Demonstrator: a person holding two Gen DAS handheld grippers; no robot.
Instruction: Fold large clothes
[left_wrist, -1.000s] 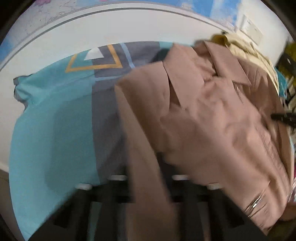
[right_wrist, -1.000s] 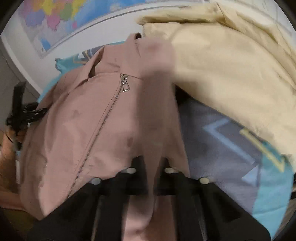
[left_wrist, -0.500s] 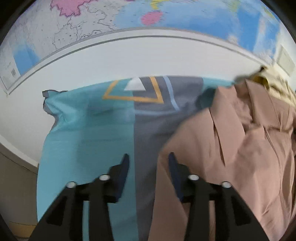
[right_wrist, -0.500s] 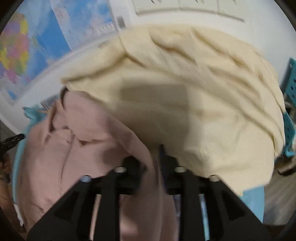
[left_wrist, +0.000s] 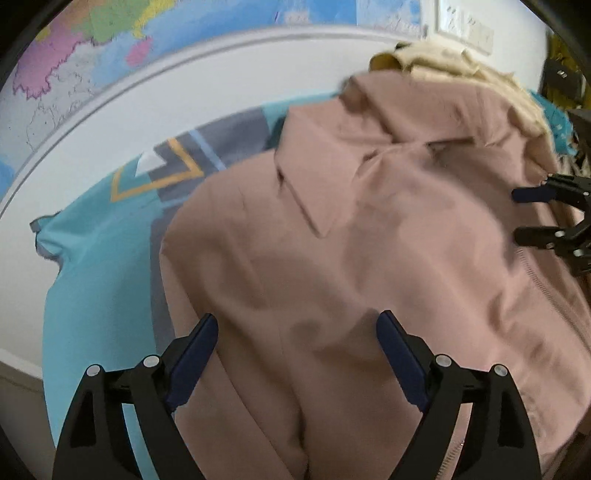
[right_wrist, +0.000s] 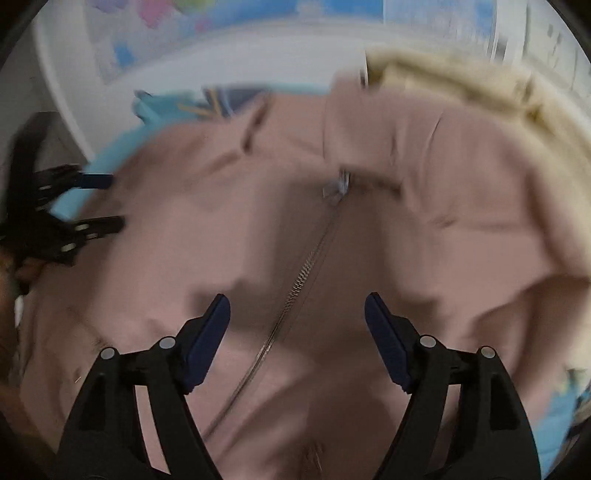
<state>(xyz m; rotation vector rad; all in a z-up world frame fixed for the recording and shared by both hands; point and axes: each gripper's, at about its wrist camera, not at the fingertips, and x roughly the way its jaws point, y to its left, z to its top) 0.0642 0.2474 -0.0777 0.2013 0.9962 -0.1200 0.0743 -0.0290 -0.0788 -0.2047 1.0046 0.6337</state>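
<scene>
While both claws gape, pink jacket (left_wrist: 369, 240) lies beneath them.

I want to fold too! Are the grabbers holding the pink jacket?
No. Both the left gripper and right gripper have just been opening, and stand open above the pink jacket, gripping nothing.
</scene>
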